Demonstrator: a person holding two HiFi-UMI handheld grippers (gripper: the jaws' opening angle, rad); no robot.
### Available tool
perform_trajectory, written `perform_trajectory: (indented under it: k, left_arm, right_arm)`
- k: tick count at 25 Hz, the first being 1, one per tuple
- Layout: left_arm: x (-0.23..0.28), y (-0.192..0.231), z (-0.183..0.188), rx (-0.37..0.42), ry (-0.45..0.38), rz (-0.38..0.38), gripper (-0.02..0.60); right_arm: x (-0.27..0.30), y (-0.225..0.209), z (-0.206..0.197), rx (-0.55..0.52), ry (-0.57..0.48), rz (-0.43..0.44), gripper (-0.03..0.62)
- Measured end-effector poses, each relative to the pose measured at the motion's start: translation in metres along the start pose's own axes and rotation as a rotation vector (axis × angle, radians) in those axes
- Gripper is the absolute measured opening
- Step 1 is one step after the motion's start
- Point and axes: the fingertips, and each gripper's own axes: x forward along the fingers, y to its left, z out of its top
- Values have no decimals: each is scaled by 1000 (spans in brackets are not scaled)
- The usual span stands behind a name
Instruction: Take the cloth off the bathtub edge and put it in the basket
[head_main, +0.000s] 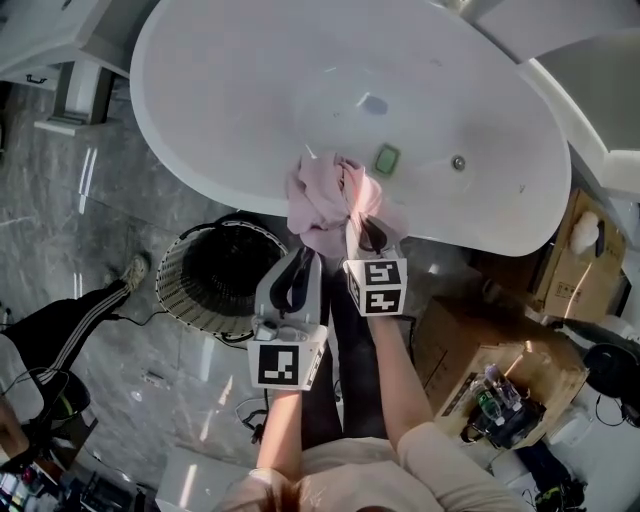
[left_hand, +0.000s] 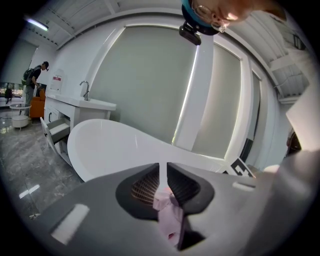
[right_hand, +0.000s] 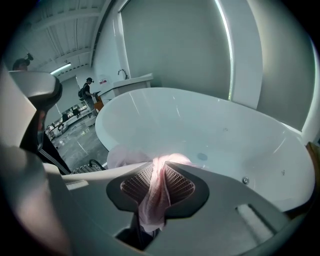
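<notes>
Nearest, the left gripper (head_main: 300, 262) hovers with its jaws drawn to a slit and nothing clearly clamped, and the wire basket (head_main: 185, 272) stands on the floor at its 9 o'clock. At its 1 o'clock the right gripper (head_main: 368, 230) is clenched on the pink cloth (head_main: 318, 200) — bunched over the near edge of the white bathtub (head_main: 480, 235) at 12 o'clock.

Bright even daylight, fisheye-warped dark edges
</notes>
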Motion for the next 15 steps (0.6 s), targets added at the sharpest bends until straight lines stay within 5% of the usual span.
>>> perform_trajectory:
  k: [15]
  left_arm:
    - [-13, -7, 46, 41, -55, -16, 41]
  right_arm:
    - [-80, 5, 67, 89, -203, -5, 66]
